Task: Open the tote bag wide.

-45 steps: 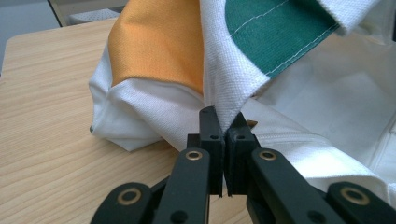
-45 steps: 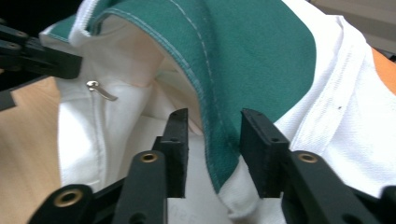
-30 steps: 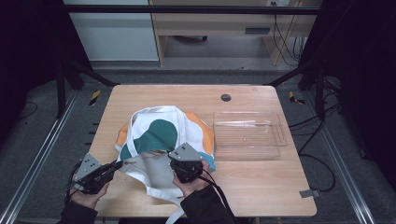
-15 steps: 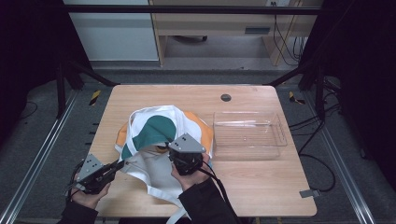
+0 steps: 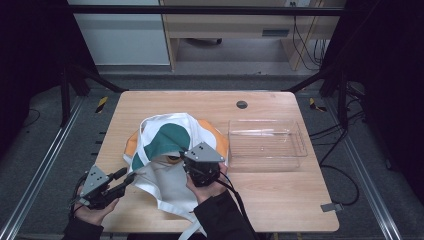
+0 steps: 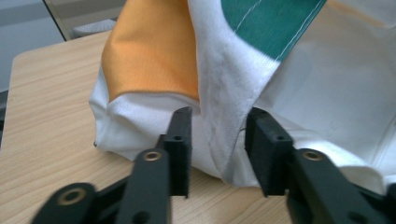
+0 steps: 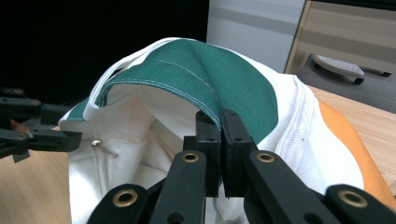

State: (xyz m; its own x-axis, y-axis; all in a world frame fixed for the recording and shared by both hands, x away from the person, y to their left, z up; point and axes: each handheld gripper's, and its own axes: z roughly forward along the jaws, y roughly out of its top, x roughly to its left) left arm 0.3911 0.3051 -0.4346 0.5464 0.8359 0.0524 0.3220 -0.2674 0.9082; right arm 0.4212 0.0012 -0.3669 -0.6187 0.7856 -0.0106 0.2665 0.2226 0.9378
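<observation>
A white, green and orange cloth [image 5: 165, 140] lies bunched on the wooden table [image 5: 280, 200]. At its lower left edge my left gripper [image 5: 127, 176] is open. Its jaws have just been opening, and a loose fold of white fabric [image 6: 224, 107] stands between them without being pressed by the pads of my left gripper [image 6: 218, 126]. My right gripper [image 5: 181, 156] is shut on the cloth's green hem [image 7: 187, 79]. The clamped jaws of my right gripper [image 7: 220, 116] hold that hem raised above the white inside.
A clear plastic tray [image 5: 300, 145] sits just right of the cloth. A small dark hole [image 5: 242, 104] marks the table's far side. A metal zipper pull [image 7: 103, 148] shows inside the cloth. The left gripper [image 7: 37, 130] appears far left in the right gripper view.
The left gripper's jaws have spread apart and released the white edge. The right gripper has shifted slightly with the green hem still clamped.
</observation>
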